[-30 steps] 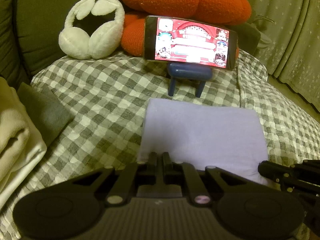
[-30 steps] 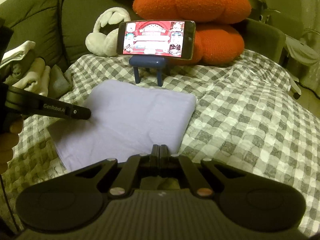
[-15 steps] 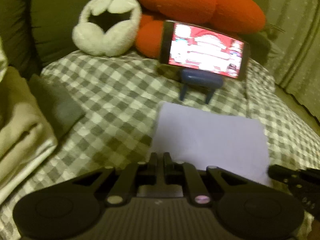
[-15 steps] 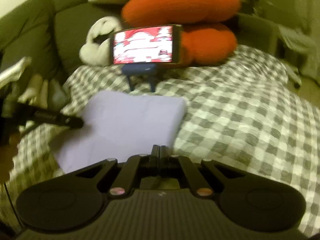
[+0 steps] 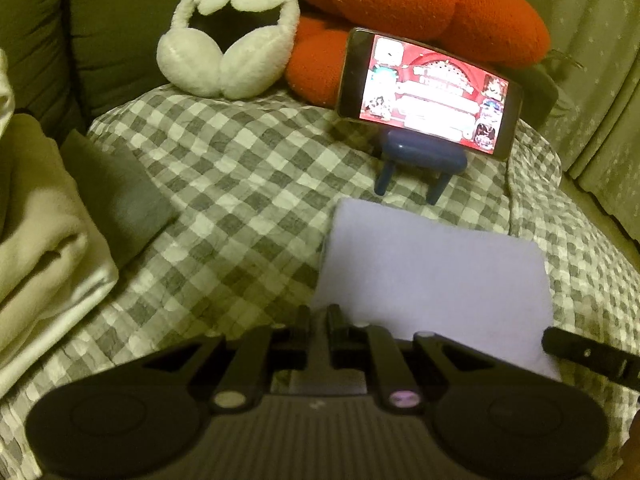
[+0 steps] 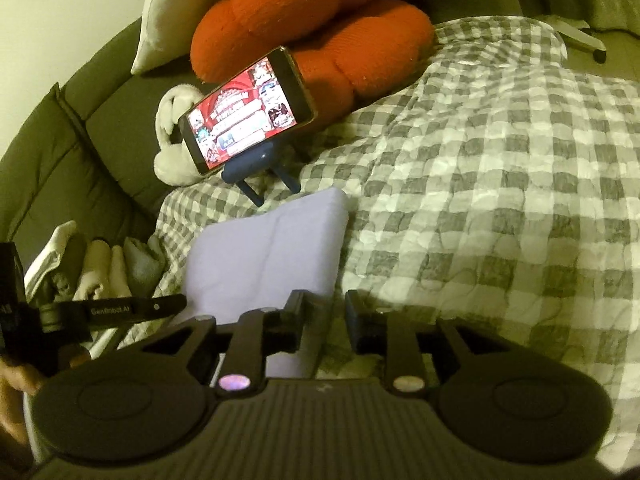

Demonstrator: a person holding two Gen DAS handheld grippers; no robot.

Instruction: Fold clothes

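- Left gripper (image 5: 319,314) — jaws nearly together with a thin gap, nothing visibly pinched; it sits at the near left corner of the folded lavender cloth (image 5: 432,276).
- Right gripper (image 6: 325,306) — jaws opening, empty, over the cloth's near right edge on the checked quilt (image 6: 500,200).
- Beyond both: phone (image 5: 430,94) on its stand.

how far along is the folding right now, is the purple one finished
Looks nearly done: the lilac cloth lies as a flat folded rectangle on the checked quilt. In hand: the right hand-held gripper is opening at its near edge with nothing pinched, and the left hand-held gripper sits almost shut at the other near corner. Left: probably moving it to the folded pile at the left.
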